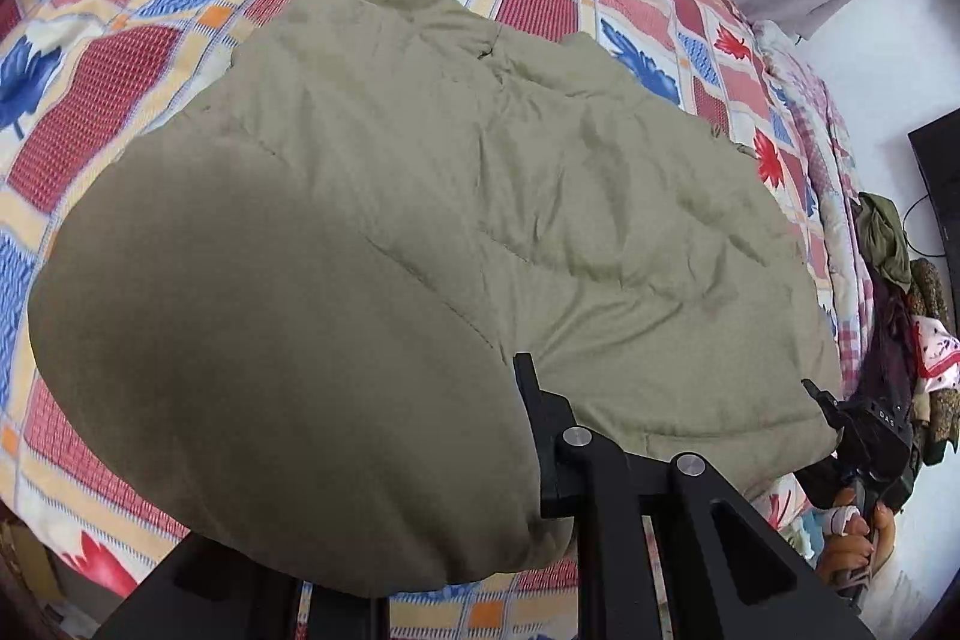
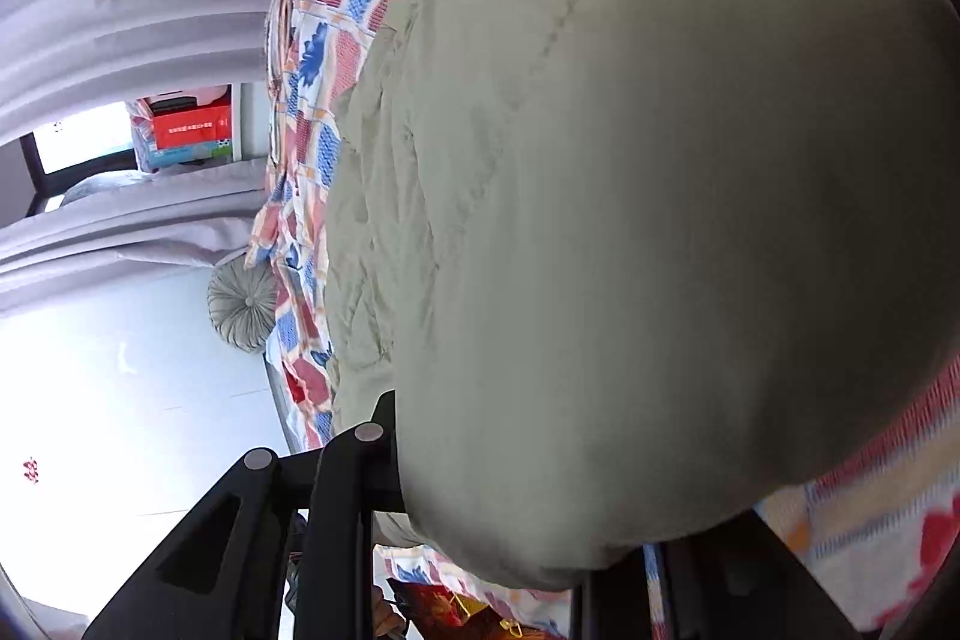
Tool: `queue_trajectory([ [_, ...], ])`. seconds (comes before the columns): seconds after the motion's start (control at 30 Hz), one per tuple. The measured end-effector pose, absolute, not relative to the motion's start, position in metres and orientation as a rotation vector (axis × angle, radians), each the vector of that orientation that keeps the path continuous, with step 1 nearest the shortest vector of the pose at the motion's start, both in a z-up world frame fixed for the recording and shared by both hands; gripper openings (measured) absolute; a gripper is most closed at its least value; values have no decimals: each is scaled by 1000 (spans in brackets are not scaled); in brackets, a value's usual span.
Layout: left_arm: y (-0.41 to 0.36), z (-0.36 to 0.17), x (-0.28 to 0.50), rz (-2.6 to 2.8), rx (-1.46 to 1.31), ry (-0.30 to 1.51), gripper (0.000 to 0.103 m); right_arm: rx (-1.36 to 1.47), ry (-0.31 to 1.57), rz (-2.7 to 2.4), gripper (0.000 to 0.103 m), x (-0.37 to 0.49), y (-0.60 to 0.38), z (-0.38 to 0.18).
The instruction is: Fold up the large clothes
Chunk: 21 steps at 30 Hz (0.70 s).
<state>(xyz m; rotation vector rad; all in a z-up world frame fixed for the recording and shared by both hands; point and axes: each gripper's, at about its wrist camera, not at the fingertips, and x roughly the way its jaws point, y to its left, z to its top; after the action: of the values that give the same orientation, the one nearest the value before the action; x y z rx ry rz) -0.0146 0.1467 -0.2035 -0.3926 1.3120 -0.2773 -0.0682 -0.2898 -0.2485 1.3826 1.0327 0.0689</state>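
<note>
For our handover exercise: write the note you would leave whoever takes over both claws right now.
Left claw: shut on the near edge of the olive padded coat.
Right claw: shut on the same edge, further along.
Coat lies across the patterned bedspread, its gripped edge lifted and bulging.
Done: both corners gripped and raised.
Left: probably carry the edge over to the far side, lay it flat, finish folding.

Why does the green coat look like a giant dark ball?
Left wrist view: the padded olive coat bulges because the fisheye lens bends near things, and its close part lies in shadow. Right wrist view: the coat fills the frame, blurred and dim near the lens.
</note>
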Motion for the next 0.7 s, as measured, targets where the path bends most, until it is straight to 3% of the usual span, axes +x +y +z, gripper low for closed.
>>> queue_trajectory([
  [0.33, 156, -229, -40, -251, -408, 1395, 21, 1383, 1131, -22, 29, -76, -282, -262],
  [0.4, 158, -228, -40, -232, -409, 1410, 29, 1367, 1147, -34, 31, -70, -282, -259],
  [0.47, 161, -228, -40, -166, -383, 1428, 55, 1354, 1162, -50, 34, -71, -282, -257],
  [0.53, 167, -227, -43, -139, -378, 1439, 56, 1334, 1179, -77, 40, -68, -281, -252],
  [0.7, 178, -215, -49, -106, -344, 1453, 56, 1291, 1209, -122, 43, -64, -280, -236],
])
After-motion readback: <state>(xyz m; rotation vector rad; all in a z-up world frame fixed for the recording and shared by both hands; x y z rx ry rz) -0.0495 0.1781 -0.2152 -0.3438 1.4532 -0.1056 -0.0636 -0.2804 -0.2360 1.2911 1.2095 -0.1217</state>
